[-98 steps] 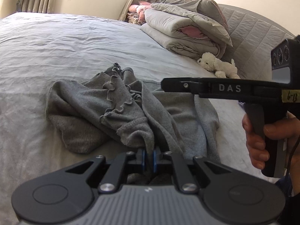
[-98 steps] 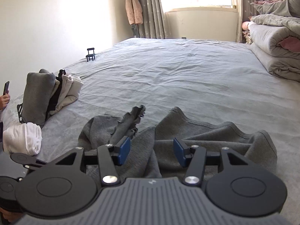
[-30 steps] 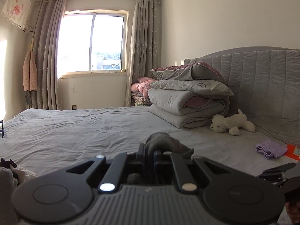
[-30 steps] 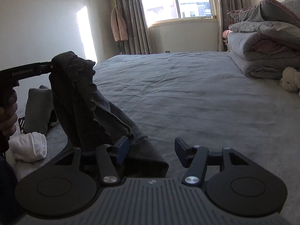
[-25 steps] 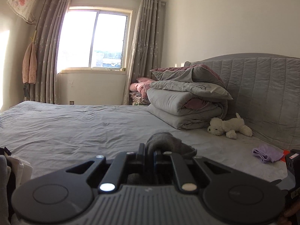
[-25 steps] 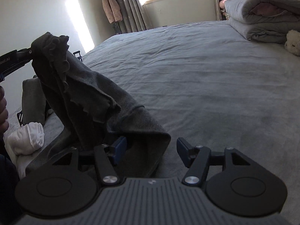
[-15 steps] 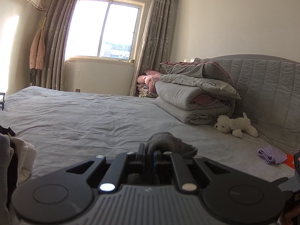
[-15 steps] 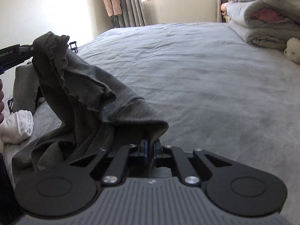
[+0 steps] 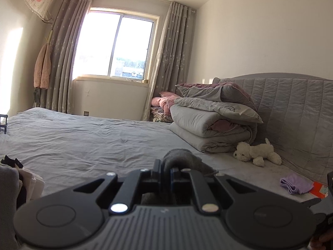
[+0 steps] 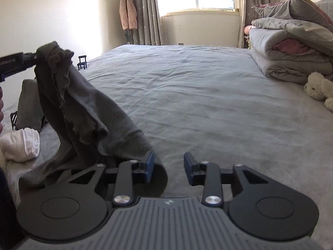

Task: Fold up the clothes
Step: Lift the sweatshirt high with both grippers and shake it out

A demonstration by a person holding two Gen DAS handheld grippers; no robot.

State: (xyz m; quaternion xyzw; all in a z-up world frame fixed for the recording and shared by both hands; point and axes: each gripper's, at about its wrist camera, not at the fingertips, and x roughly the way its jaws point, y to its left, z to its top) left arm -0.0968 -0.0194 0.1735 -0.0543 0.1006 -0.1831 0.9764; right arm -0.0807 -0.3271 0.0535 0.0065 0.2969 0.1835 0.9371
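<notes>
Half a second back the right gripper [image 10: 168, 166] was pinched onto the dark grey garment [image 10: 83, 112]; now its blue-padded fingers [image 10: 149, 166] stand wide apart and have let go, with the cloth's lower fold only brushing the outside of the left-hand pad. The left gripper [image 9: 165, 171] has not changed: its jaws are pressed together with a bunch of the same grey fabric bulging up over the tips, just as it was a second ago.

From the right wrist view, the left gripper [image 10: 34, 59] comes in from the left edge, held up above the bed [image 10: 197, 95], and the garment hangs from it in a long crumpled drape, ruffled edge near the top, tail trailing down onto the sheet at the bed's near left corner. Beside that tail lies a rolled white cloth [image 10: 20, 143], and behind it a folded grey piece [image 10: 29, 104] stands on edge.

Toward the head of the bed, a stack of folded quilts [image 9: 214, 123] sits against the padded headboard [image 9: 295, 112]. A white plush toy [image 9: 256, 152] lies just in front of the quilts, and a small lilac cloth [image 9: 295, 185] rests on the sheet near the bed's right edge. Beyond the bed's far side, the window [image 9: 116, 48] glares between grey curtains.
</notes>
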